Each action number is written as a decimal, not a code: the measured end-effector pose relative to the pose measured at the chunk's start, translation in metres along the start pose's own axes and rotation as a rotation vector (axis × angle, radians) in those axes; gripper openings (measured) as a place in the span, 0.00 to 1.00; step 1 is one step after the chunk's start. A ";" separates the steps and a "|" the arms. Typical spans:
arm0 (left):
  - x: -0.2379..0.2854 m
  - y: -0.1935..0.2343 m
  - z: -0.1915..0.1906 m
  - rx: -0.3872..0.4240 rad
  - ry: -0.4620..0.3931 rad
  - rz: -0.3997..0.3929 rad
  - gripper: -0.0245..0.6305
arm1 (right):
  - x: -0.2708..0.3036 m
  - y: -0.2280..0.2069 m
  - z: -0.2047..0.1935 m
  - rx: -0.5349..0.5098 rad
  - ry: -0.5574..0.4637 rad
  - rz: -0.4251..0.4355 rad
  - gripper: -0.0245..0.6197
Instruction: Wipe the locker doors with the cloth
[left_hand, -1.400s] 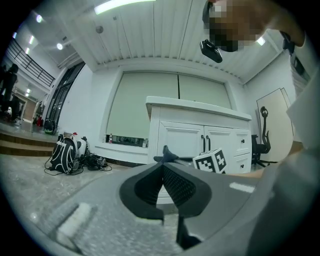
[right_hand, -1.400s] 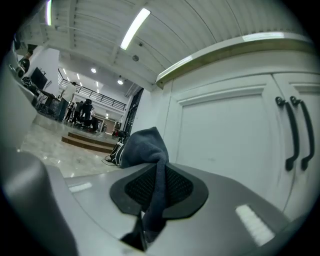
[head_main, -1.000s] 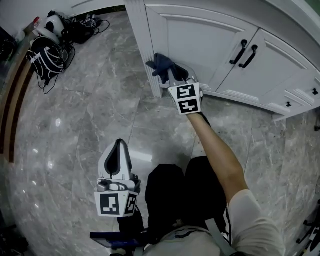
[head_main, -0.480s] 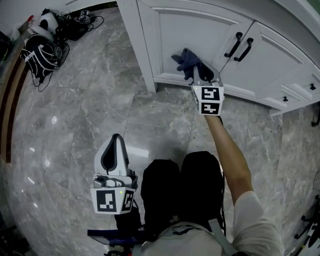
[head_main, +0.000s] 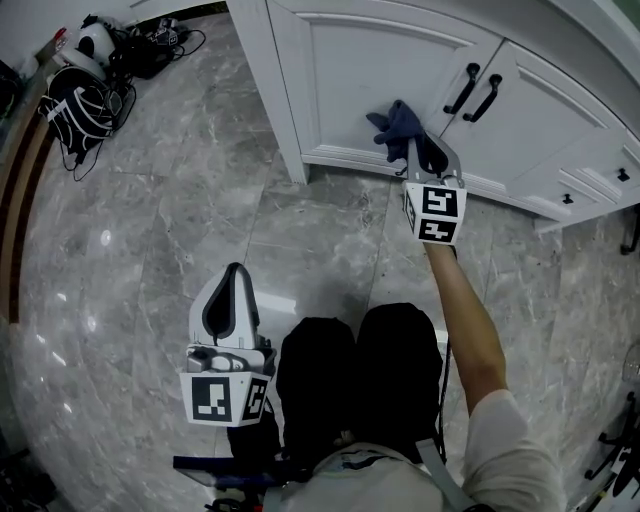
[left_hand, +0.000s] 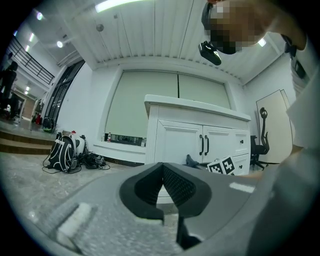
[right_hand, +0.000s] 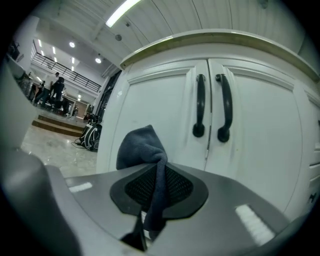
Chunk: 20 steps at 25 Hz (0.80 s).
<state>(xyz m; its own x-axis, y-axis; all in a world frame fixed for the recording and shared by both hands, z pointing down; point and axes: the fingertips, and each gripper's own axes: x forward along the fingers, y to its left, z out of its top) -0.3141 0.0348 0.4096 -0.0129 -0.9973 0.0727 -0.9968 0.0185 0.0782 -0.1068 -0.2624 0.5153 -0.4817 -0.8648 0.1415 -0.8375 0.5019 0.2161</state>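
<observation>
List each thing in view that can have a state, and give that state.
cloth: bunched, pinched between the jaws of the right gripper.
right gripper: shut on the cloth, up at the left-hand door.
left gripper: shut, nothing between the jaws.
left-hand door: closed.
right-hand door: closed.

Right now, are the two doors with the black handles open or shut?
Shut: both doors lie flush in one plane, their black handles close side by side.

The right gripper (head_main: 418, 148) slides the cloth (head_main: 396, 124) rightwards across the left locker door (head_main: 370, 70); it is now near the black handles (head_main: 462, 90).
</observation>
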 end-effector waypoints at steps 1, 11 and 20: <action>0.000 -0.001 0.000 0.000 0.000 -0.002 0.04 | -0.003 0.011 0.002 -0.008 -0.009 0.029 0.11; 0.000 0.005 -0.007 0.002 0.023 0.012 0.04 | 0.028 0.172 -0.009 -0.005 -0.011 0.378 0.11; -0.009 0.023 -0.009 0.008 0.037 0.043 0.04 | 0.082 0.155 -0.064 0.110 0.158 0.249 0.11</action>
<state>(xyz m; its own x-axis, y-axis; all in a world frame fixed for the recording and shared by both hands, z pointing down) -0.3361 0.0450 0.4195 -0.0532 -0.9923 0.1123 -0.9959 0.0609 0.0665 -0.2593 -0.2552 0.6221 -0.6368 -0.6980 0.3276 -0.7257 0.6861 0.0512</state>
